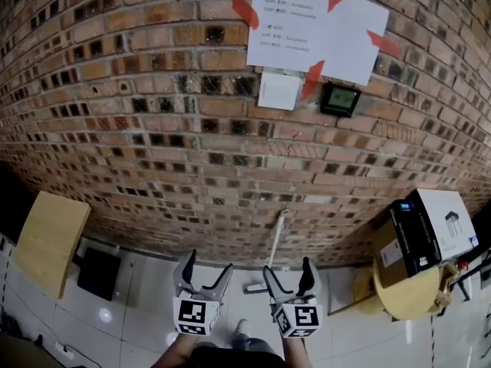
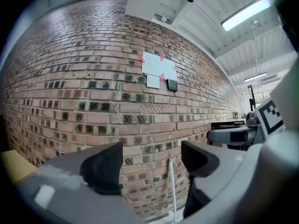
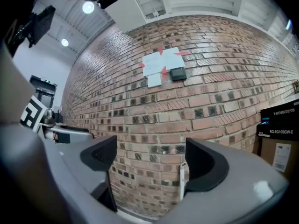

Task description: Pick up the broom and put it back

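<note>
A broom with a white handle (image 1: 276, 240) leans upright against the brick wall, its head (image 1: 257, 287) resting on the white floor. My left gripper (image 1: 207, 271) and right gripper (image 1: 290, 271) are held side by side in front of it, short of the wall, both open and empty. In the left gripper view the handle (image 2: 172, 185) shows between the jaws of the left gripper (image 2: 152, 164), toward the right one. In the right gripper view the handle (image 3: 182, 183) stands just inside the right jaw of the right gripper (image 3: 149, 164).
A light wooden board (image 1: 50, 240) and a black box (image 1: 100, 273) stand at the left by the wall. At the right a round wooden table (image 1: 406, 294) carries boxes (image 1: 430, 232). Taped papers (image 1: 314, 25), a white plate (image 1: 278, 90) and a small black device (image 1: 340, 98) hang on the wall.
</note>
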`<state>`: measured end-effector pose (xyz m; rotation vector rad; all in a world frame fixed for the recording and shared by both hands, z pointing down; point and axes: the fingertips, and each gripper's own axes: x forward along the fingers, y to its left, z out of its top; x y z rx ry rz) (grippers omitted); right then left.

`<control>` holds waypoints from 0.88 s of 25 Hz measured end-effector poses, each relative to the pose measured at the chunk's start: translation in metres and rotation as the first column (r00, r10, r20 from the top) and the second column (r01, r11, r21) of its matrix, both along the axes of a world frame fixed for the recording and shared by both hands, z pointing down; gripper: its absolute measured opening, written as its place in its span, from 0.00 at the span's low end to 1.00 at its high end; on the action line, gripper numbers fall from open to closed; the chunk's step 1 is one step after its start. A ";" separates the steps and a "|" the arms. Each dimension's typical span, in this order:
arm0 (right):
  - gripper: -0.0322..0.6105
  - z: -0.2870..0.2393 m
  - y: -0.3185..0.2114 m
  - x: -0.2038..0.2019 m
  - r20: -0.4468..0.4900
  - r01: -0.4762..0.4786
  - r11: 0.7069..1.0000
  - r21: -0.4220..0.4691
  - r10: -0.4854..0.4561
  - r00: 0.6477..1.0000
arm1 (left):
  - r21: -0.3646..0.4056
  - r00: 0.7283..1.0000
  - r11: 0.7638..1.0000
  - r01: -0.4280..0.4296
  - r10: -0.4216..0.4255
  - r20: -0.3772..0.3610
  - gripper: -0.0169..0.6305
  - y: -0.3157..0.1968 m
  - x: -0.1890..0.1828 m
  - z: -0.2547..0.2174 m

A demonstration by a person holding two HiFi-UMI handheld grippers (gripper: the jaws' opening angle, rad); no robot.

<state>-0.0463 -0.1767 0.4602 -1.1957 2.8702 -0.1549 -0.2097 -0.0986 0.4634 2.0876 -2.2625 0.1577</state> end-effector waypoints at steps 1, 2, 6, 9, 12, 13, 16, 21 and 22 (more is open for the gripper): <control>0.77 -0.003 -0.012 0.001 0.011 0.004 1.000 0.004 -0.004 1.000 | 0.010 1.000 1.000 0.009 -0.010 0.009 0.64 -0.009 0.000 -0.005; 0.76 -0.005 -0.023 0.000 0.023 0.010 1.000 0.007 -0.010 1.000 | 0.014 1.000 1.000 0.018 -0.018 0.014 0.64 -0.018 -0.001 -0.008; 0.74 -0.002 -0.041 -0.017 0.058 0.051 0.999 -0.015 -0.050 0.997 | -0.013 0.999 0.999 0.047 -0.047 0.007 0.64 -0.034 -0.010 -0.003; 0.74 -0.001 -0.045 -0.035 0.063 0.078 0.997 -0.022 -0.076 0.995 | -0.017 0.998 0.998 0.057 -0.057 0.001 0.64 -0.042 -0.023 -0.001; 0.74 -0.004 -0.054 -0.048 0.058 0.084 0.996 -0.024 -0.083 0.995 | 0.007 0.998 0.998 0.060 -0.060 0.003 0.63 -0.051 -0.036 -0.011; 0.74 -0.005 -0.056 -0.051 0.051 0.085 0.996 -0.021 -0.084 0.995 | 0.014 0.998 0.998 0.058 -0.058 0.008 0.63 -0.053 -0.039 -0.015; 0.74 -0.004 -0.066 -0.053 0.041 0.061 0.998 -0.024 -0.060 0.997 | 0.005 0.999 0.999 0.034 -0.034 0.017 0.62 -0.065 -0.045 -0.015; 0.74 0.015 -0.076 -0.042 0.028 -0.012 0.997 -0.071 0.014 1.000 | -0.050 0.999 0.998 -0.043 0.043 0.013 0.62 -0.081 -0.040 0.002; 0.74 0.019 -0.076 -0.037 0.030 -0.029 0.996 -0.087 0.032 0.999 | -0.062 0.998 0.996 -0.061 0.062 0.010 0.62 -0.084 -0.037 0.006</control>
